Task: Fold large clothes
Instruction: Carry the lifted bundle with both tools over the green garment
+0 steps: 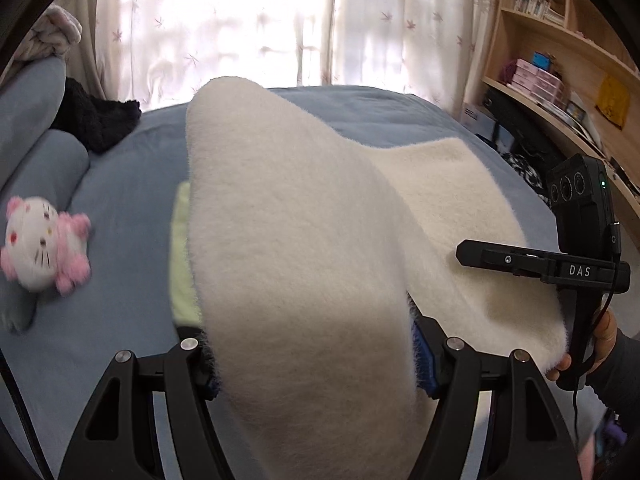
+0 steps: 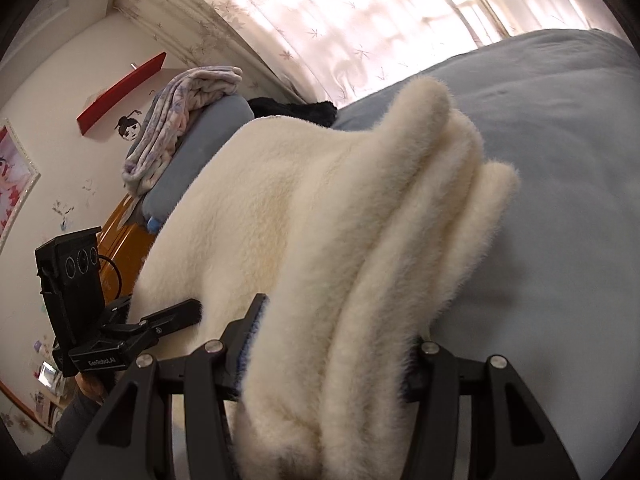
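A large cream fleece garment [image 1: 288, 216] hangs lifted over the blue bed [image 1: 120, 200]. Its near edge is bunched between the blue pads of my left gripper [image 1: 316, 360], which is shut on it. In the right wrist view the same cream garment [image 2: 304, 208] lies in several thick layers, and my right gripper [image 2: 332, 344] is shut on that stack. The right gripper [image 1: 500, 260] also shows at the right of the left wrist view, at the fabric's far corner, held by a hand [image 1: 604, 336]. The left gripper [image 2: 176, 314] shows at the left of the right wrist view.
A pink and white cat plush [image 1: 44, 244] lies on the bed at left, near a blue pillow [image 1: 40, 160] and a black garment [image 1: 96, 120]. A pale green cloth [image 1: 182, 256] peeks from under the fleece. A bookshelf [image 1: 560, 60] stands at right, curtains [image 1: 240, 28] behind.
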`<action>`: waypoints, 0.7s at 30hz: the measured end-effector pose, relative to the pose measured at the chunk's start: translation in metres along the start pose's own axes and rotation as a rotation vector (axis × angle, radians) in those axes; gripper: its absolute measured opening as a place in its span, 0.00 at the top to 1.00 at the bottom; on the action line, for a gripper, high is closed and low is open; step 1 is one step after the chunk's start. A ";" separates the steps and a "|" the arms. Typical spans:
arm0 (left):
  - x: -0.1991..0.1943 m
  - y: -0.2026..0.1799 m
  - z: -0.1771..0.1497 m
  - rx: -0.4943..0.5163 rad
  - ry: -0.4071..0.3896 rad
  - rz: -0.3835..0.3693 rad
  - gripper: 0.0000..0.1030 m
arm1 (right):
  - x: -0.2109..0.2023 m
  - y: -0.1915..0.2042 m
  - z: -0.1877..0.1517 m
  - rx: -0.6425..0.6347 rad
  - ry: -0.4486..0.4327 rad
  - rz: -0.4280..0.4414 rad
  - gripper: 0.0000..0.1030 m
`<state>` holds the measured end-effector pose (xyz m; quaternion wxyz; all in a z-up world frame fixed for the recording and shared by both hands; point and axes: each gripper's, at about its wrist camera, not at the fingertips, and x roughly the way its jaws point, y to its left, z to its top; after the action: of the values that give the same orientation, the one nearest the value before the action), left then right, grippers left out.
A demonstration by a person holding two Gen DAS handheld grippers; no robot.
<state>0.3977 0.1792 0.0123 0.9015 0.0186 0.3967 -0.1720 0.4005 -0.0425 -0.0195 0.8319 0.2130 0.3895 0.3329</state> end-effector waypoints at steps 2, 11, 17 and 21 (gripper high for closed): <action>0.018 0.030 0.015 0.002 -0.004 -0.002 0.33 | 0.025 -0.007 0.016 0.017 -0.010 0.005 0.49; 0.140 0.120 0.043 -0.015 0.079 -0.021 0.33 | 0.147 -0.057 0.055 0.066 0.009 -0.032 0.49; 0.177 0.155 0.010 -0.125 0.064 -0.097 0.28 | 0.178 -0.078 0.041 0.088 0.015 -0.065 0.47; 0.174 0.156 0.005 -0.138 0.054 -0.090 0.25 | 0.181 -0.064 0.047 0.055 0.069 -0.121 0.45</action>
<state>0.5611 0.2738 -0.1255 0.8811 -0.0569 0.4320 -0.1838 0.5484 0.0389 -0.1216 0.8304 0.2002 0.4392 0.2784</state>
